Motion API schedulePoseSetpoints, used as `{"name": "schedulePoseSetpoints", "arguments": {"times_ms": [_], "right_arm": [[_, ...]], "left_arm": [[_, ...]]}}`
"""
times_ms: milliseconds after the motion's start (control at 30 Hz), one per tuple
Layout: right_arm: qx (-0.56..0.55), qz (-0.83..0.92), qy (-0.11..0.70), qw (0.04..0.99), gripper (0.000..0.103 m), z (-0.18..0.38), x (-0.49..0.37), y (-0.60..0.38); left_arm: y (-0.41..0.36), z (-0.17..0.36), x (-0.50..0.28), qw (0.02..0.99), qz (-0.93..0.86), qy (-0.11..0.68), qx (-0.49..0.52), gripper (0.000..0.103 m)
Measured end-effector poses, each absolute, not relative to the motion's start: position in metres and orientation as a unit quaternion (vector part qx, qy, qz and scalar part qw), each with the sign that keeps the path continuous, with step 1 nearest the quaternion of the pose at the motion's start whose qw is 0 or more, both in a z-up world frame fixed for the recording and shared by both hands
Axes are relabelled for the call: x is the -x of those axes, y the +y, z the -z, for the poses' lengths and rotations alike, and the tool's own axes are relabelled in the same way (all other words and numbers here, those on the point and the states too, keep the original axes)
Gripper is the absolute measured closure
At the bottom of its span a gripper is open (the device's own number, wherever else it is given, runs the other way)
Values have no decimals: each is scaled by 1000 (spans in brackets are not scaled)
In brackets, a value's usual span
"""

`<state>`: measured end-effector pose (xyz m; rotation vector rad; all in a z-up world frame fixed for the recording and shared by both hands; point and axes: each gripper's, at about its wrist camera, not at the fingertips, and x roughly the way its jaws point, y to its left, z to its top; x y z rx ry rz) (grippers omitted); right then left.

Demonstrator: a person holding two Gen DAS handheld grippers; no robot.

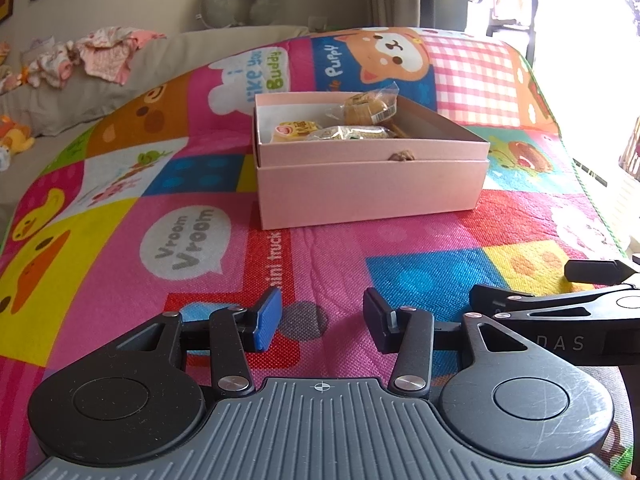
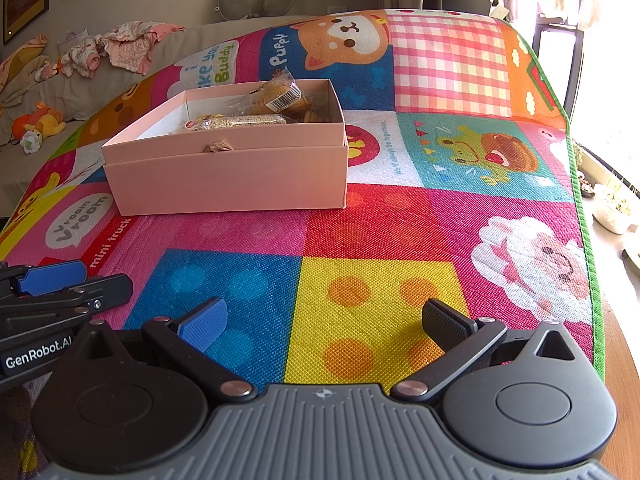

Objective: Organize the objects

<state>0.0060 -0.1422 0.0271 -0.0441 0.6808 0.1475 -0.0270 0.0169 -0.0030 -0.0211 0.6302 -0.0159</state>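
Judging the wrapped snacks [image 1: 362, 118] inside the pink box [image 1: 372, 192] light, crinkly and crushable, pinch wrapper ends; left gripper [image 1: 322, 320] and right gripper [image 2: 324, 324] hover spread, empty.

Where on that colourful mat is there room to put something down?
Bare mat stretches between the pink box and both open grippers, and right of the box to the green edge. The box itself is crowded with wrapped snacks.

On the play mat [image 2: 400, 220] I read "Vroom Vroom", "mini truck", "i like you Buddy", "Puppy" and "We'll always be together", while the left tool [image 2: 60, 284] carries "GenRobot.AI" and the right tool [image 1: 520, 284] shows "DAS".
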Motion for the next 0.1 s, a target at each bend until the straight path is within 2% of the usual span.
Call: {"name": "schedulePoseSetpoints", "arguments": {"times_ms": [100], "right_arm": [[22,-72,334,940,0,-27,-6,-142]], "left_arm": [[17,3,27,951,8,310,12,53]]}}
